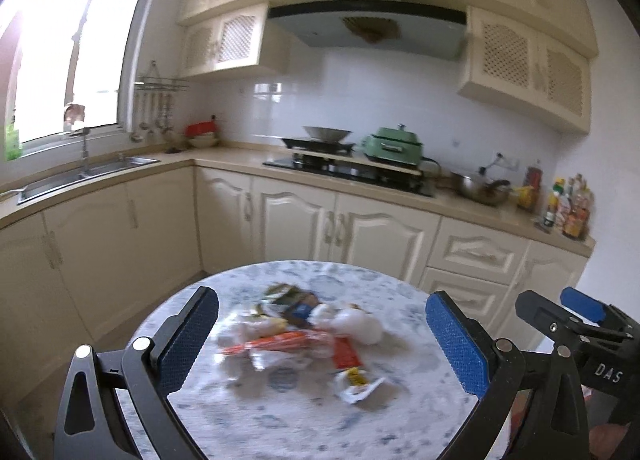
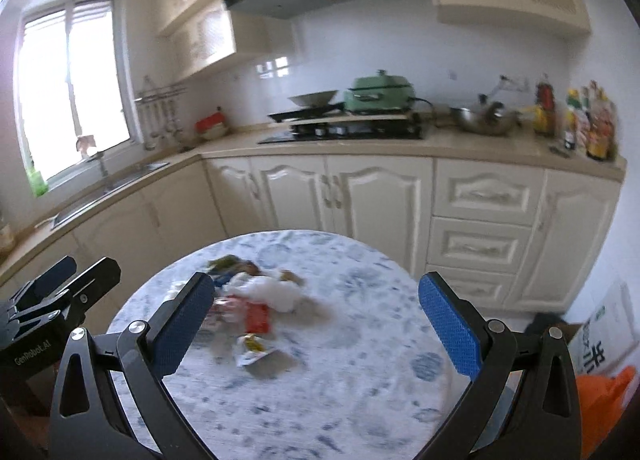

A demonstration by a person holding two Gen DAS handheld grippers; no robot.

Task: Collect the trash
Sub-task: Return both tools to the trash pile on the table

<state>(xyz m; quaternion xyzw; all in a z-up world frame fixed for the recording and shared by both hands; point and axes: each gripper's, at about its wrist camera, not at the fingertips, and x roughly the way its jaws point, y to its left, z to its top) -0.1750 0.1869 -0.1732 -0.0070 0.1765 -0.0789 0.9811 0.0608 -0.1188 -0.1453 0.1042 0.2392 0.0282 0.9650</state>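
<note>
A pile of trash (image 1: 304,334) lies on the round table (image 1: 280,420) with a blue-and-white patterned cloth: crumpled white tissue (image 1: 358,324), an orange wrapper (image 1: 280,342), a red-and-yellow packet (image 1: 352,370) and dark wrappers (image 1: 294,298). My left gripper (image 1: 322,344) is open and empty, its blue pads held above the table on either side of the pile. My right gripper (image 2: 320,326) is open and empty, above the table just right of the pile (image 2: 256,300). The right gripper also shows at the right edge of the left wrist view (image 1: 576,320).
Cream kitchen cabinets (image 1: 320,227) run behind the table, with a sink (image 1: 80,175) at left and a stove with a green pot (image 1: 394,143). Bottles (image 1: 568,199) stand at the counter's right end. An orange bag (image 2: 604,400) and a cardboard box (image 2: 600,340) sit on the floor at right.
</note>
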